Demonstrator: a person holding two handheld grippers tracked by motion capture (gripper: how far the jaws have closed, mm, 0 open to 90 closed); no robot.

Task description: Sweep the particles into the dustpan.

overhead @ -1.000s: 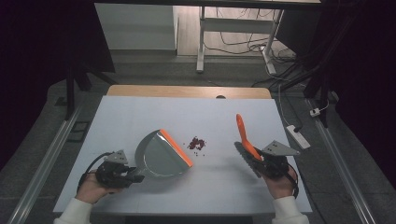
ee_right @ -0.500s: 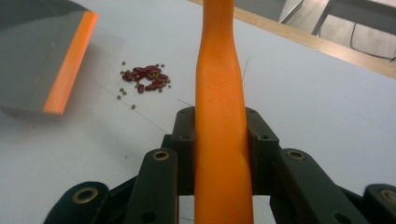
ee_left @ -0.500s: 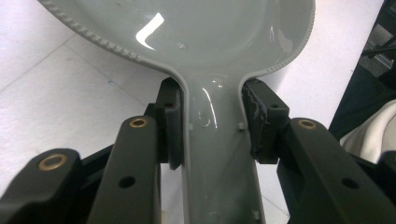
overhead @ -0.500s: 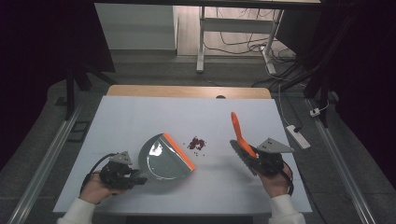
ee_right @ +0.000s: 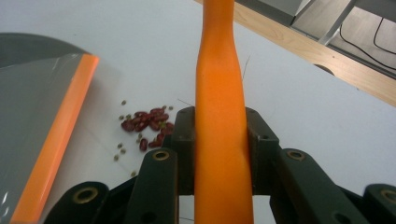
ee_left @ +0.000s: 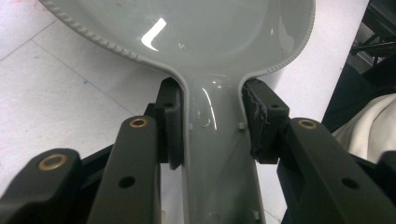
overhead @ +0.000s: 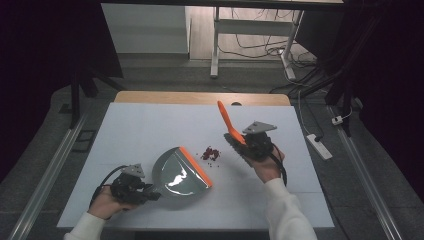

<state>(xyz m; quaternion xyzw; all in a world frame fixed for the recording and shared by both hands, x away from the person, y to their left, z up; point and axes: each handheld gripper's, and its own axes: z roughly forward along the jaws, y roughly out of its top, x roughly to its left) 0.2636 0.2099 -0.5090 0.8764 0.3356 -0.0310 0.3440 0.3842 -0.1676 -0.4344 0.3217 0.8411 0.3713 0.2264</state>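
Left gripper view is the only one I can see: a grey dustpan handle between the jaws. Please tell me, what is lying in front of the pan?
Observer: A small pile of red beans, with a few tiny greenish ones, lies on the table just off the dustpan's orange lip.
Operator: Are the beans already touching the lip?
Observer: No, in the high view a strip of bare table separates them.
Operator: What does the other hand hold?
Observer: The right gripper is shut on the orange handle of a brush; its handle points up and away.
Operator: On which side of the beans is the brush?
Observer: In the high view it is right of the beans, the dustpan left of them.
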